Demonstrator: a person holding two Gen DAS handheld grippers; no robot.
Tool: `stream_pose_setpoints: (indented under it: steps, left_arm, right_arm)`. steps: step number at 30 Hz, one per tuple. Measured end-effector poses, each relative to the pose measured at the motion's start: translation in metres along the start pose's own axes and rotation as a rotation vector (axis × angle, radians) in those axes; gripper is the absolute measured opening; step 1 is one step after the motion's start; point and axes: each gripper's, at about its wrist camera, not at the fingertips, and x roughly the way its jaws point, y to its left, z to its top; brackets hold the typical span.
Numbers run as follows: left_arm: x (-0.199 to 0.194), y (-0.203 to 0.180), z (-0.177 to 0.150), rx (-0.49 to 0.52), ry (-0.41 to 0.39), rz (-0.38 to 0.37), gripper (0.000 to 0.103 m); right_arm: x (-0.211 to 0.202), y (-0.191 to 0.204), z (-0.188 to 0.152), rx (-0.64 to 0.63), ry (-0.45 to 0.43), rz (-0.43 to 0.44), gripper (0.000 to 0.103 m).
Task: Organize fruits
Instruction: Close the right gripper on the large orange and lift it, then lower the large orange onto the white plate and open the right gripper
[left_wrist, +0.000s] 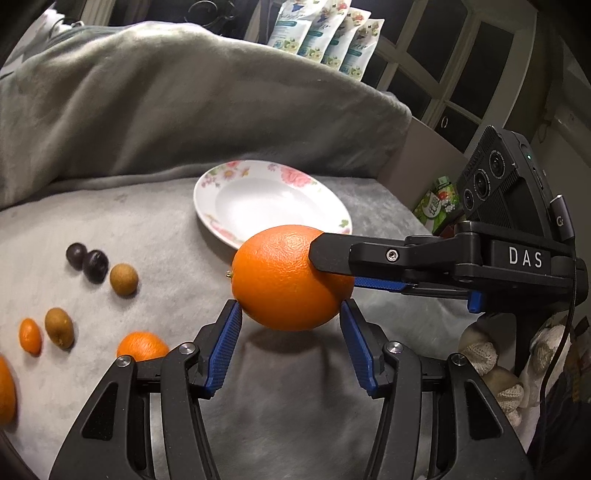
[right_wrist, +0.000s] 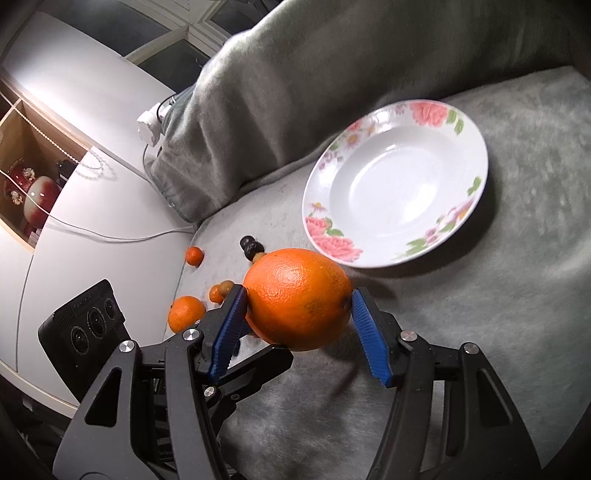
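A large orange (left_wrist: 291, 277) hangs above the grey cloth, in front of an empty white plate with pink flowers (left_wrist: 236, 173). My right gripper (right_wrist: 299, 314) is shut on the orange (right_wrist: 299, 299); its black fingers reach in from the right in the left wrist view. My left gripper (left_wrist: 291, 325) is open, its blue pads (left_wrist: 225, 347) either side of the orange's underside without pressing it. On the cloth to the left lie two dark plums (left_wrist: 86, 260), two brownish kiwis (left_wrist: 123, 279), a small kumquat (left_wrist: 29, 336) and a mandarin (left_wrist: 142, 345).
A grey blanket (left_wrist: 166, 103) heaps up behind the plate. Snack packets (left_wrist: 325, 33) stand at the back. A white cabinet top with cables (right_wrist: 92, 206) lies left of the cloth. The gloved hand (left_wrist: 498, 373) holds the right gripper.
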Motion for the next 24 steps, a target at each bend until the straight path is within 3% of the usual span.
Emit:
stream_pose_setpoints:
  steps: [13,18,24]
  left_arm:
    - [0.014,-0.004,0.018,-0.032,-0.008,-0.023,0.054]
    - [0.021,-0.004,0.02,-0.048,0.009,-0.036,0.05]
    - [0.015,-0.004,0.025,-0.041,-0.012,-0.033,0.048]
  right_arm:
    - [-0.008,-0.004,0.021,-0.027,-0.025,-0.044,0.062]
    - [-0.005,-0.008,0.028,-0.029,-0.025,-0.067,0.062]
    - [-0.025,-0.005,0.036,-0.044,-0.113,-0.078,0.062]
